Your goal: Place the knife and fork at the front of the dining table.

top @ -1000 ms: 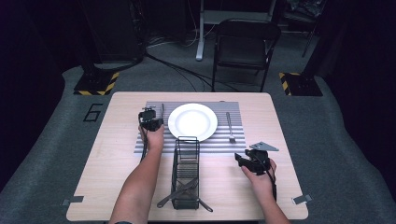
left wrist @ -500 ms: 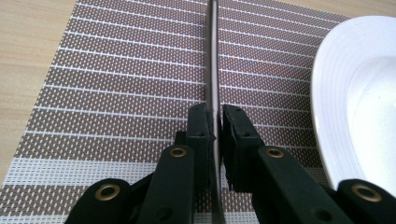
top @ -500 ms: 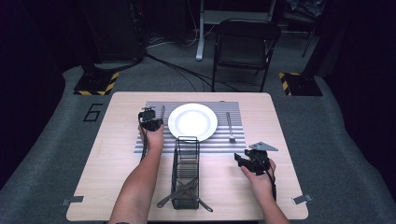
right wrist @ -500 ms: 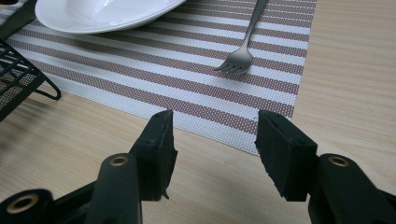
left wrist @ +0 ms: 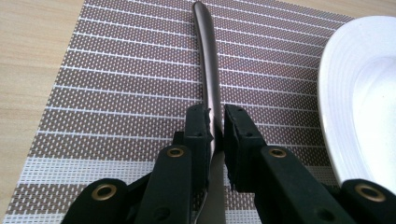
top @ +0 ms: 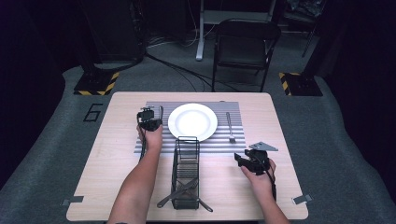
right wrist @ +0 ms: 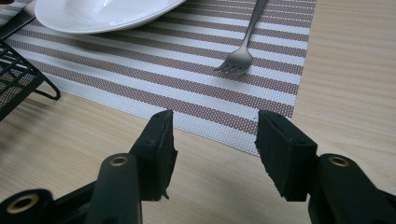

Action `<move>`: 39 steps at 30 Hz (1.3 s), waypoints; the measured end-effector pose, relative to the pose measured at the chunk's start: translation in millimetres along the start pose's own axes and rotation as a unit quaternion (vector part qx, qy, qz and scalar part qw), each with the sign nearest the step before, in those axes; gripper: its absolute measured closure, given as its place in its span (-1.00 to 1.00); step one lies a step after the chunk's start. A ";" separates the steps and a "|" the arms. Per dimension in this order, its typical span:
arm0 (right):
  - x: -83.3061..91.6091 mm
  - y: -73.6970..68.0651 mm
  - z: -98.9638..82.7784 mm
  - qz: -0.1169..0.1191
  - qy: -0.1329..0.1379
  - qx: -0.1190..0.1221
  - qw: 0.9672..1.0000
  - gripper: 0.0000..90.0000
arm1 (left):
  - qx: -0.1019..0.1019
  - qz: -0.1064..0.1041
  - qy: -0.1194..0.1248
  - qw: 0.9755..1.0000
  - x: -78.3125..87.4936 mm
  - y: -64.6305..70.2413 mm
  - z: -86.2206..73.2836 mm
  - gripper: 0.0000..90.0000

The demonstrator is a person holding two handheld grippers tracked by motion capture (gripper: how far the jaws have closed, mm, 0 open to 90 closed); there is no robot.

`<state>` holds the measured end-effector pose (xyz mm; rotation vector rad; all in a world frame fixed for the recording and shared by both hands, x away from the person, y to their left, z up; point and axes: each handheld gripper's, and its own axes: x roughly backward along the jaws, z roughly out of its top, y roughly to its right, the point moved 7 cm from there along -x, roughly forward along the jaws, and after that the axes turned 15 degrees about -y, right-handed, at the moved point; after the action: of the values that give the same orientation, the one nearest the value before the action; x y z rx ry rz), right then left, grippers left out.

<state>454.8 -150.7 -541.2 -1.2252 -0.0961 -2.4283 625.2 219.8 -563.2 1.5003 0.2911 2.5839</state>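
While the slim brown metal utensil handle [left wrist: 208,79] is clamped between the jaws of the left gripper [left wrist: 215,122] on the striped woven placemat [left wrist: 116,79], just left of the round white plate [left wrist: 359,93], it is best laid flat and parallel before release. The right gripper [right wrist: 212,140] is held released above the wooden bench [right wrist: 345,84].

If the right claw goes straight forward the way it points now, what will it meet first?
Most likely the near edge of the striped placemat, then the fork lying on it, tines toward the right claw. The open jaws hold nothing; only bare table lies before the mat. Depth is uncertain.
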 end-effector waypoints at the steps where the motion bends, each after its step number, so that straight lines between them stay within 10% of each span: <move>1: -0.2 -0.2 0.2 0.000 0.001 0.000 1.000 0.03 | -0.001 -0.001 0.000 1.000 0.1 -0.4 0.0 0.77; 18: -0.4 1.4 0.7 0.004 0.002 -0.004 1.000 0.03 | -0.025 -0.024 0.017 0.999 27.2 -5.5 3.1 0.28; 39: 1.6 0.5 3.5 -0.001 0.005 -0.006 1.000 0.02 | -0.110 -0.032 0.021 0.993 78.5 -11.1 -8.0 0.05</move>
<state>456.8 -150.8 -537.8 -1.2188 -0.0789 -2.4397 579.7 246.7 -503.5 1.3401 0.0555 2.5057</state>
